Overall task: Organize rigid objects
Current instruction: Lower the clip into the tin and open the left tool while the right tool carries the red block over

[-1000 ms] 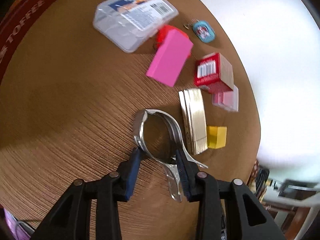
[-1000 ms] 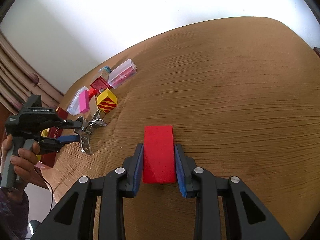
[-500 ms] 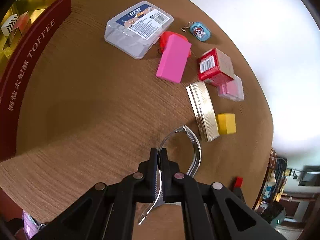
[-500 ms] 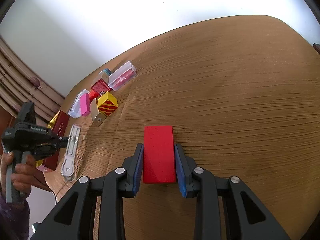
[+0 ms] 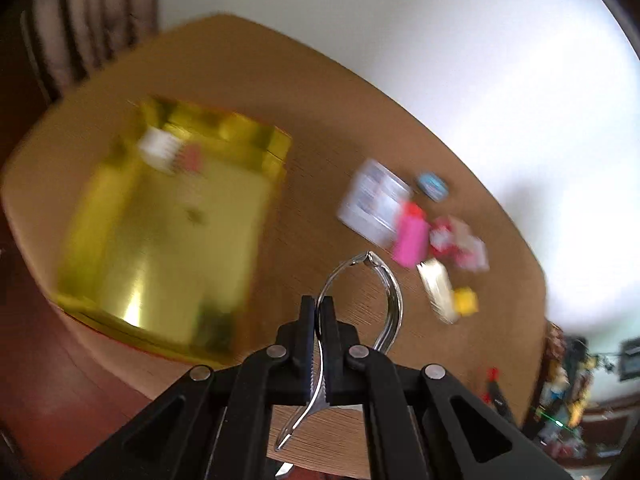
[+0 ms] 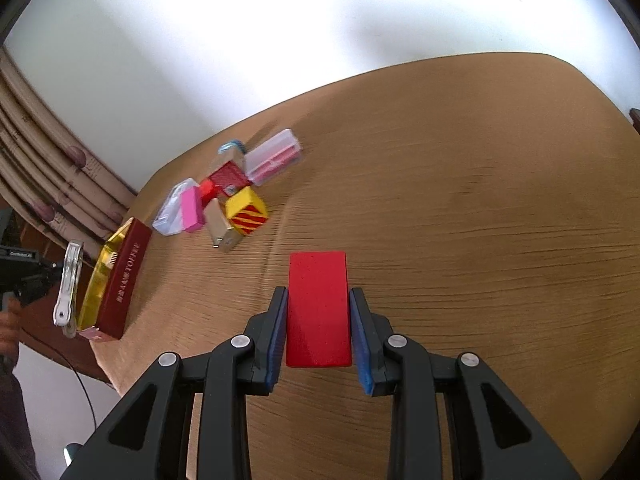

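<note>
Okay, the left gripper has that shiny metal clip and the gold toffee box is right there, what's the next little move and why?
Probably carry the metal clip over the open gold box and let go. The left gripper is shut on it, clear of the table, beside the box, which already holds small items. The right gripper holds a red block.

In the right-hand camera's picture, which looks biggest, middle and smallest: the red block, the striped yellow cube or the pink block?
As they look in that picture:
1. red block, though it sits nearest the camera, which inflates it
2. striped yellow cube
3. pink block, only slightly smaller-looking than the cube, so that order is unsure
</note>
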`<state>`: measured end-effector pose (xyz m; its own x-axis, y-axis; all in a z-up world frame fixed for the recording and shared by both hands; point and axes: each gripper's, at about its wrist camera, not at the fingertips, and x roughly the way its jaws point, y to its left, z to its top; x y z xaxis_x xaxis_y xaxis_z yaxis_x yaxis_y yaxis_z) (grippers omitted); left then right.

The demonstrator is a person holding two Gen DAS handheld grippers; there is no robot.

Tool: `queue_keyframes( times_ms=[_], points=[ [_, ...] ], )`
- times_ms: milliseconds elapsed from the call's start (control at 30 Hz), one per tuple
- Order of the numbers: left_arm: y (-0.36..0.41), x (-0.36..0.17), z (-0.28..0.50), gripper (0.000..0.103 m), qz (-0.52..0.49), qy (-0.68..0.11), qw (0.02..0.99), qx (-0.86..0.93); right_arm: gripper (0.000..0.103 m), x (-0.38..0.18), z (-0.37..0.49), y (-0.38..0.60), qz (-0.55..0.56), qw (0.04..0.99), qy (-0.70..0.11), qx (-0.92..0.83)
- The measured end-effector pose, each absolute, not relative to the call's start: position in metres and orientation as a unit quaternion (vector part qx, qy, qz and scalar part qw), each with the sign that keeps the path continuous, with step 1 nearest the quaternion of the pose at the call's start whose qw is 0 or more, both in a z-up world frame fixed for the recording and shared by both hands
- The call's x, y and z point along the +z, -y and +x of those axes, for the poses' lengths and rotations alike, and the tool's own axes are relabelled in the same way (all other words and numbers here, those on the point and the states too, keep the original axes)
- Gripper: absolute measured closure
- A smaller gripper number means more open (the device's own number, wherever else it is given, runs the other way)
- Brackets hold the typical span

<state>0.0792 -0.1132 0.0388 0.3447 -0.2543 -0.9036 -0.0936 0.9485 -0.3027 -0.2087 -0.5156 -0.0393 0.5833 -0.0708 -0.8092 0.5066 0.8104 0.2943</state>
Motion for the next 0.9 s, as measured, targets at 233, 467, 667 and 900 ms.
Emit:
queue_keyframes(
  times_ms=[233,467,667,900],
  points=[
    [0.046,0.02,0.131,0.101,-0.103,-0.578,0.809,0.014,0.076,-0.029,-0.186,0.491,0.246,0.858,-0.427,-0.147],
    [0.052,-0.012,0.179,0.101,-0.098,-0.586,0.804,0.002,0.076,-0.022,-0.161,0.471,0.237,0.861,-0.431,-0.125],
    [0.062,-0.035,0.217,0.101,-0.092,-0.593,0.8,0.021,0.076,-0.016,-0.142,0.457,0.225,0.865,-0.434,-0.113],
    [0.078,-0.04,0.222,0.097,-0.04,-0.59,0.807,0.001,0.076,-0.008,-0.123,0.438,0.208,0.87,-0.438,-0.091]
  ],
)
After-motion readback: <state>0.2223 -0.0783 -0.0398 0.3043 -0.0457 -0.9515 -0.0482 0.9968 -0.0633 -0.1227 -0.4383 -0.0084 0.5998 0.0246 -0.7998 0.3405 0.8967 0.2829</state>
